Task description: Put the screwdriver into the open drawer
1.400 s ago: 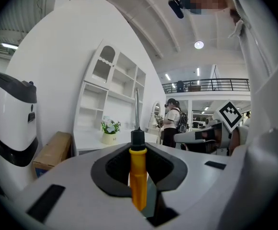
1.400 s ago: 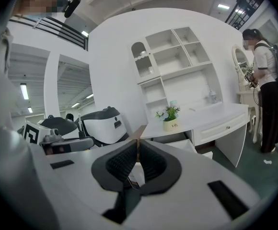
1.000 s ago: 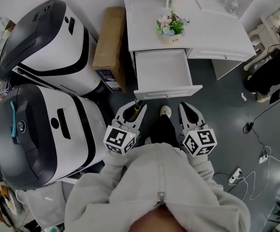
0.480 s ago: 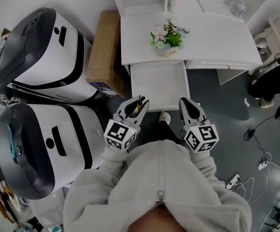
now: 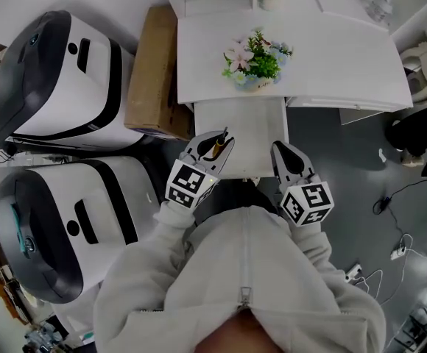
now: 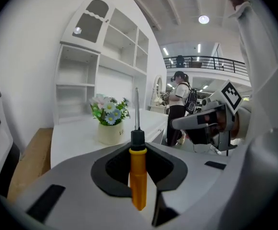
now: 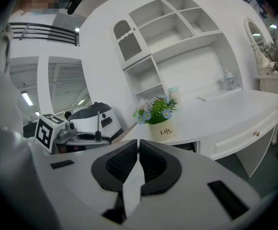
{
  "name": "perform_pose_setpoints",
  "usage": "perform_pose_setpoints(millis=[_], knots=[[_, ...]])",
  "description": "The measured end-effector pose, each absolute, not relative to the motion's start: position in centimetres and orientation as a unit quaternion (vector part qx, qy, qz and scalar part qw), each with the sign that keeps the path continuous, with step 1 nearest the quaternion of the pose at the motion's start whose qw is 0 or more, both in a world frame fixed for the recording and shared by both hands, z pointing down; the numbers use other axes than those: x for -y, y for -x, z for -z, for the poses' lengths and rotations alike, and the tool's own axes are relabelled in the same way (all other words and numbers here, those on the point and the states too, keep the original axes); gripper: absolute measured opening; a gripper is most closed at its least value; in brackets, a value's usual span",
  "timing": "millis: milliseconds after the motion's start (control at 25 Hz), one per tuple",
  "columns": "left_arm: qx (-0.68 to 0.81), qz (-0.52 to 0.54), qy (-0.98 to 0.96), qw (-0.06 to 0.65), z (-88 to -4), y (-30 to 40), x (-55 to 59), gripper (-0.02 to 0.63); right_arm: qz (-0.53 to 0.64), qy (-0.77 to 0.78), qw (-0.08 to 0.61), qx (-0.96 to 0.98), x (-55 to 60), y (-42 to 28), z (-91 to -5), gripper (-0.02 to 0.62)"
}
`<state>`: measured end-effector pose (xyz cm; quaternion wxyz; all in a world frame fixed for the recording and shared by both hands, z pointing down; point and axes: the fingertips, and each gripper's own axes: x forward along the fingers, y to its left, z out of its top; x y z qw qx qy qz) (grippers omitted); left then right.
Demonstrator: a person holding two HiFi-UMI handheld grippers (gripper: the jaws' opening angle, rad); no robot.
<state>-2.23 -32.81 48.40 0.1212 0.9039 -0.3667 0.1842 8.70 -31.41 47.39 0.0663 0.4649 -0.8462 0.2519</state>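
The left tool [image 5: 215,143] is clamped on the screwdriver [image 6: 138,175]: its jaws pinch the orange handle, and the black collar and bare metal shaft stick out past the tips. The shaft points up and ahead towards the bench [image 5: 331,57]. Seen from the head view, the screwdriver hangs over the near left corner of the open drawer [image 5: 254,134], above its front edge and not inside it.

The right tool [image 5: 282,153] is closed with nothing in it, its pads meeting at the tips. It sits at the drawer's near right corner, well apart from the left tool.

The drawer stands pulled out from under the bench's front edge, with its white bottom bare between the two tools. A flower pot [image 5: 254,59] stands near that front edge, above the drawer.

A cardboard box [image 5: 152,72] lies close along the bench's left edge, with two large white-and-black machines [image 5: 59,72] beyond it. Right of the drawer is open dark floor [image 5: 346,168].
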Motion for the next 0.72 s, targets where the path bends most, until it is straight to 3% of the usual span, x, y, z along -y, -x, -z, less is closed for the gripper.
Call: perform_pose_setpoints(millis=[720], knots=[[0.241, -0.356, -0.887, 0.168, -61.8, -2.4, 38.0, 0.071, -0.281, -0.459, 0.097, 0.837, 35.4, -11.4, -51.5, 0.038]])
